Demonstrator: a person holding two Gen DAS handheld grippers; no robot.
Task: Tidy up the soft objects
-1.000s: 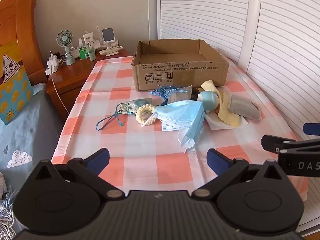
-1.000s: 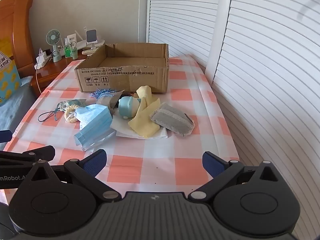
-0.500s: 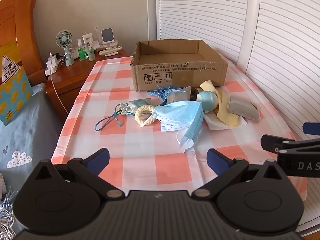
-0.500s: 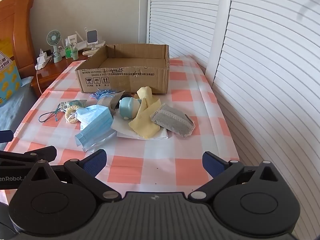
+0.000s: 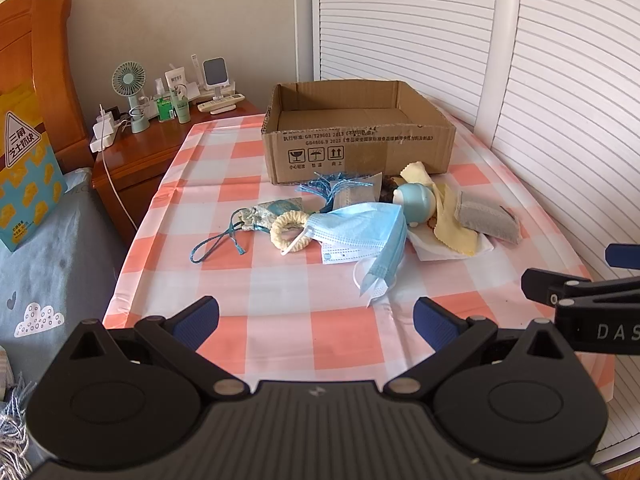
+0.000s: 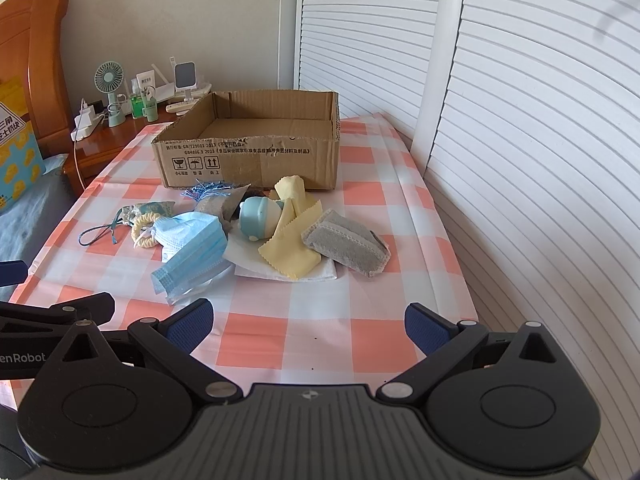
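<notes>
The soft things lay in a heap just in front of the open brown cardboard box (image 6: pixel 248 152), which held nothing: a light blue paper face mask (image 6: pixel 192 250), a yellow cloth (image 6: pixel 290 246), a grey felt pouch (image 6: pixel 346 246). The left gripper (image 5: pixel 316 320) and right gripper (image 6: pixel 306 322) waited near the heap, both spread wide and holding nothing. It looked best to pinch one thing at the heap's edge, lift it clear, then drop it inside the box.

Bright daylight all over, soft shadows, everything pretty sharp; fisheye bends the shutters (image 6: pixel 540 128) hard at the edges.
</notes>
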